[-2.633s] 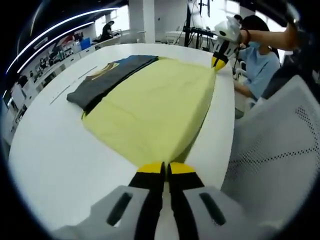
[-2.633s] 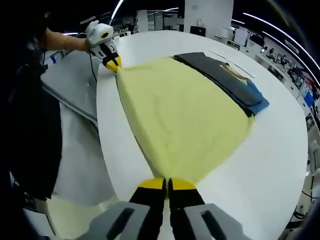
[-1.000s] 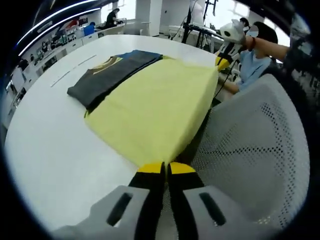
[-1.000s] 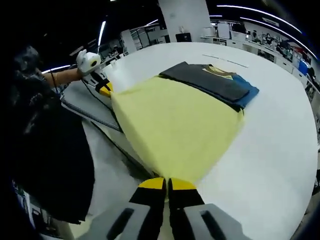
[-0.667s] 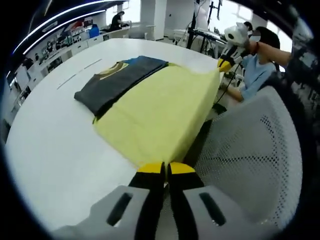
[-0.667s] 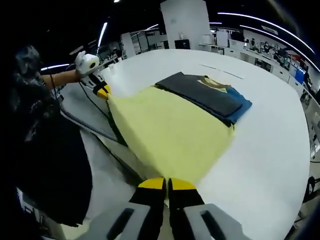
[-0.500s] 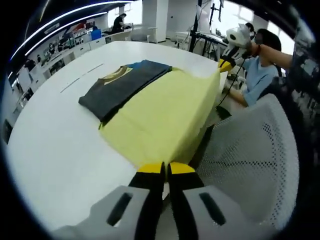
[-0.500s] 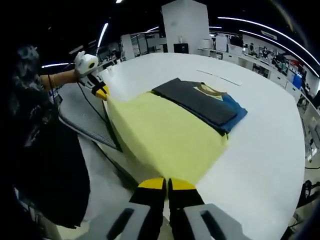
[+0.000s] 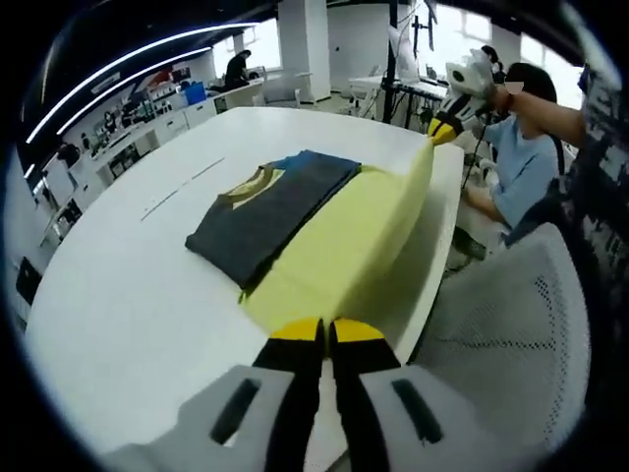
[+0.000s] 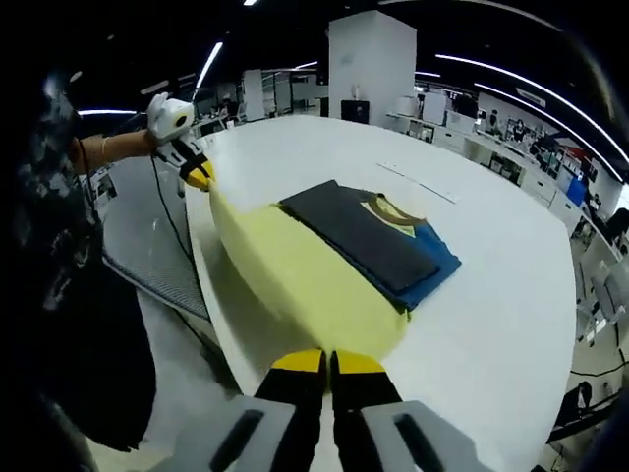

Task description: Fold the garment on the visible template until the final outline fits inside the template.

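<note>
A yellow garment (image 9: 346,246) hangs stretched between my two grippers, its held edge raised above the white table's (image 9: 108,295) near side. My left gripper (image 9: 325,330) is shut on one corner of it. My right gripper (image 10: 327,362) is shut on the other corner. In the left gripper view the right gripper (image 9: 444,125) shows at the cloth's far end. In the right gripper view the left gripper (image 10: 196,173) shows at the far end of the yellow garment (image 10: 295,275). The cloth's lower edge lies against a folded dark grey garment (image 9: 267,209) (image 10: 358,236) stacked on a blue one (image 10: 435,265).
Thin grey marks (image 9: 182,185) (image 10: 418,183) lie on the table (image 10: 491,305) beyond the folded stack. A white mesh chair (image 9: 511,334) (image 10: 147,236) stands at the table's near side. A person in a blue top (image 9: 521,162) sits close by. Desks and shelves fill the background.
Both grippers have risen with the yellow garment, drawing it up off the table's edge into a steep taut sheet. More of the dark folded garment now shows.
</note>
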Available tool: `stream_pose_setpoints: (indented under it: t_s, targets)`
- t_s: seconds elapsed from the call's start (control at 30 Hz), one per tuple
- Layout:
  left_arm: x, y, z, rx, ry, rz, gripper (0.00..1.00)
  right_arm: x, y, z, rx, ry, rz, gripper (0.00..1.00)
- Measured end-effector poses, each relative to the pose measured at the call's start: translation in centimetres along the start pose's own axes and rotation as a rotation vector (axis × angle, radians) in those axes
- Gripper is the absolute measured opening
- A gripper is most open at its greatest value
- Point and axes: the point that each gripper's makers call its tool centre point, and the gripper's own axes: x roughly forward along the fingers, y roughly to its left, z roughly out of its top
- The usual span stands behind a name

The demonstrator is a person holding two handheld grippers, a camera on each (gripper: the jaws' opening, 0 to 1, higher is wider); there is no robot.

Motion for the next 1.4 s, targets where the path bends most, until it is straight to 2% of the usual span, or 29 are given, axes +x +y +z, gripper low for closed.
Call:
stream_pose_setpoints:
  t_s: [0.3,0.7,0.8,0.93,1.07,1.13,1.2,1.4]
  targets:
    - [0.5,3.0,2.3,-0.005,-0.048,0.059,0.0,0.7,-3.1,2.6,-0.044,-0.039,-0.109,0.0]
    - [1.2,7.0,5.5,-0.014,-0.111,0.117,0.0,1.4,-6.2,5.2,-0.07,-0.069,-0.176,0.0]
    - [1.4,7.9,6.3,-0.022,-0.132,0.134,0.0,1.4,-7.4,6.4,-0.071,-0.099,-0.219,0.0]
    - [1.6,9.8,7.4,-0.061,-0.167,0.18,0.0,1.7,-8.6,7.7,-0.064,-0.134,-0.254,0.0]
    - [1.8,10.6,8.6,-0.046,-0.198,0.196,0.0,1.9,-9.8,8.5,-0.068,-0.145,-0.297,0.0]
    - [1.7,11.3,9.4,-0.042,-0.237,0.21,0.0,2.0,-10.3,8.8,-0.083,-0.15,-0.319,0.0]
    - [1.7,12.1,9.8,-0.083,-0.27,0.224,0.0,2.2,-10.9,9.2,-0.085,-0.156,-0.334,0.0]
    - [2.3,14.1,10.5,-0.071,-0.267,0.27,0.0,3.0,-12.2,10.7,-0.106,-0.18,-0.369,0.0]
